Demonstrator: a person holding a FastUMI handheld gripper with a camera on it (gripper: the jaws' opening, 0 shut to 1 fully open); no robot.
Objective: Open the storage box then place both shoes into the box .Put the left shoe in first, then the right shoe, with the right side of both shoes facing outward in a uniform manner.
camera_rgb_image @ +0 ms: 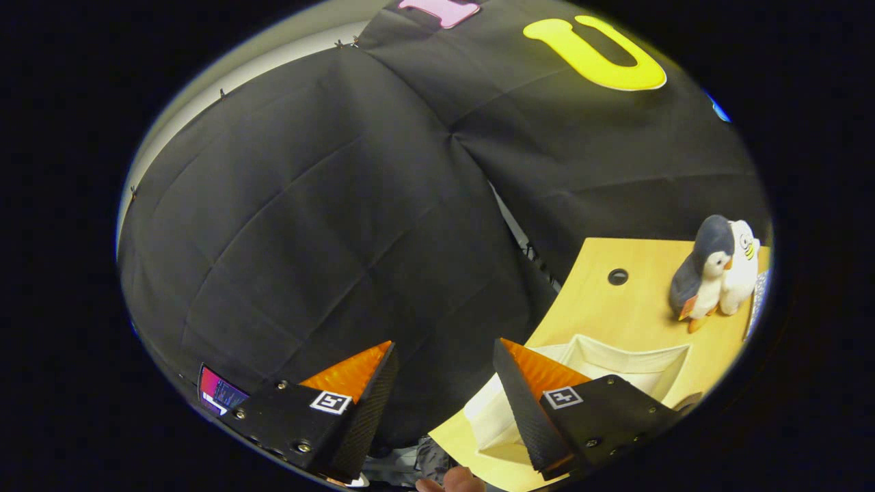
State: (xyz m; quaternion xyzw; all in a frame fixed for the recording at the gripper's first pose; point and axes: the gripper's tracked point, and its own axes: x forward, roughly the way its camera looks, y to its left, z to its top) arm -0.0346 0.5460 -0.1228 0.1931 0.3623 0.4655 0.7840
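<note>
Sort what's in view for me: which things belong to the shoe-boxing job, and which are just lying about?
Job:
- white box, open-topped, on the table beyond the fingers
- hand-held gripper, fingers apart, holding nothing

Lying about:
- two penguin toys, upright beyond the box
- a hand by the table edge

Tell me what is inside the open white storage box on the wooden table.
The white storage box shows bare white inner walls near its far end. No shoe is visible there. Its near part is hidden behind one finger of the open gripper, so the floor is unseen.
</note>
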